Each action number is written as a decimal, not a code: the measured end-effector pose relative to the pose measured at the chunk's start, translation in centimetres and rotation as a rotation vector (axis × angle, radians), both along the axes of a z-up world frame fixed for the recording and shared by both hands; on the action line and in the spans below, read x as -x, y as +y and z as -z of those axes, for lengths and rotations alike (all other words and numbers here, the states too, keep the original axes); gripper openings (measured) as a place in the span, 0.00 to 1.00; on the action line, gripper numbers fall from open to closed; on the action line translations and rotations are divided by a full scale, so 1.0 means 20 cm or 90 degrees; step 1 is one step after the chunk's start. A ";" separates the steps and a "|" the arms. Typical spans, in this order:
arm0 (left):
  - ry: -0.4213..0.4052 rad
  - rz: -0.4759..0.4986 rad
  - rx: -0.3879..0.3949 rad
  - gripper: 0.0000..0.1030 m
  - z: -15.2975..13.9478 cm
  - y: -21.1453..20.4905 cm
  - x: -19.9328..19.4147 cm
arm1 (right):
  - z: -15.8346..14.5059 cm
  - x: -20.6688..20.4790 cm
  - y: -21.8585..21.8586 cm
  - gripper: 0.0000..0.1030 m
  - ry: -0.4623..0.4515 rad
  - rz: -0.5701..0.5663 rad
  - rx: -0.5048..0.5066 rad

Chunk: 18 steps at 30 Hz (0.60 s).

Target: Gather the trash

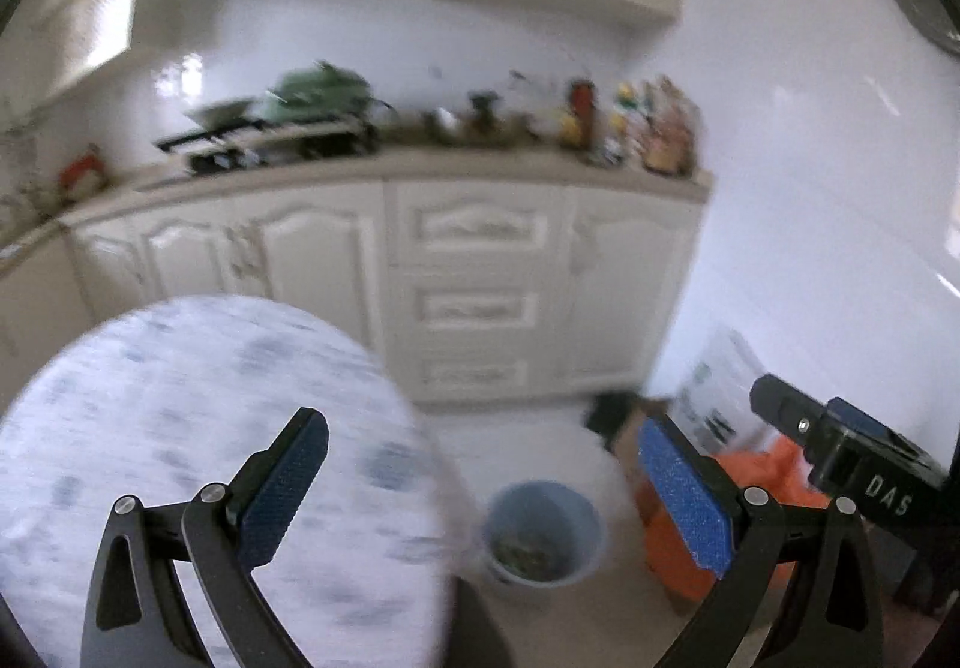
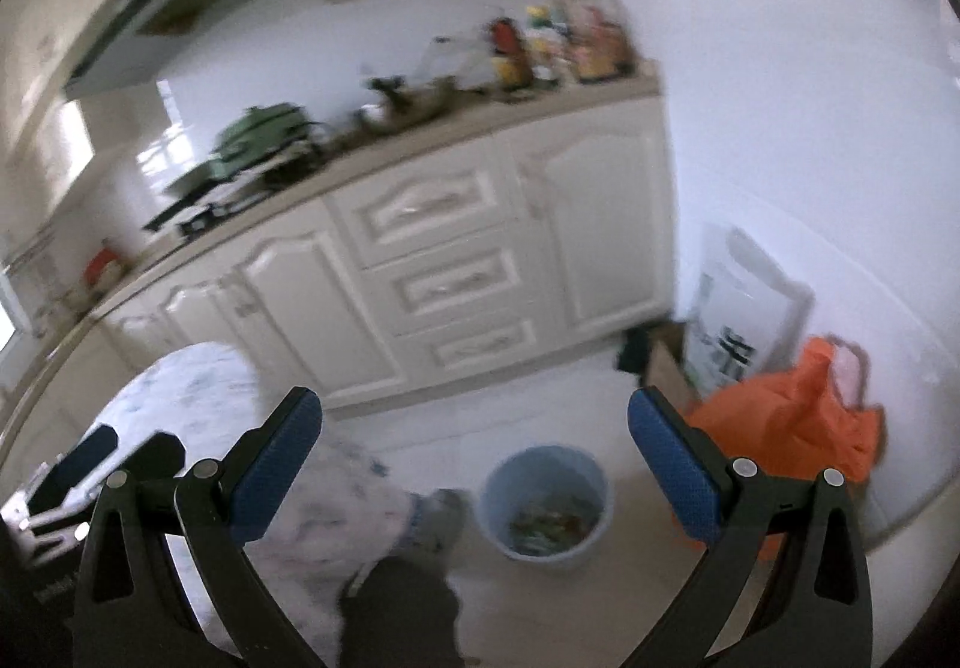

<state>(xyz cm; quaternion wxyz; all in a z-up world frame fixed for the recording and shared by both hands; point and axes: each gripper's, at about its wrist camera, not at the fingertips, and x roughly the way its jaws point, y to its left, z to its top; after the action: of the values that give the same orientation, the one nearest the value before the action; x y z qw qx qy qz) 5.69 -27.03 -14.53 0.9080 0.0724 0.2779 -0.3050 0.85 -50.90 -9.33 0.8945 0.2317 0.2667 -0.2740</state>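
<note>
left claw (image 1: 480, 482): I see fingers wide apart, nothing between them, over the table edge
right claw (image 2: 474, 458): I see fingers spread, nothing held, above the floor
bin (image 2: 547, 500): pale blue, on the floor just beside the table (image 1: 180, 428), trash inside, details blurred
orange bag (image 2: 792, 422): floor, right of bin, against the wall
cabinets (image 1: 480, 272): white, behind bin, cluttered counter on top
</note>
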 end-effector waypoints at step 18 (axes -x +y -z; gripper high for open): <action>-0.164 -0.280 0.003 0.99 -0.32 0.95 0.71 | -0.37 -0.60 0.97 1.00 -0.074 -0.240 0.115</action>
<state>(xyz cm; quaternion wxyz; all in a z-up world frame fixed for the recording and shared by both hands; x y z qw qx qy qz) -8.44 -7.95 -8.17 0.9806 0.0462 0.1680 -0.0893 12.83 -31.49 -1.93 0.9609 0.1124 0.2276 -0.1108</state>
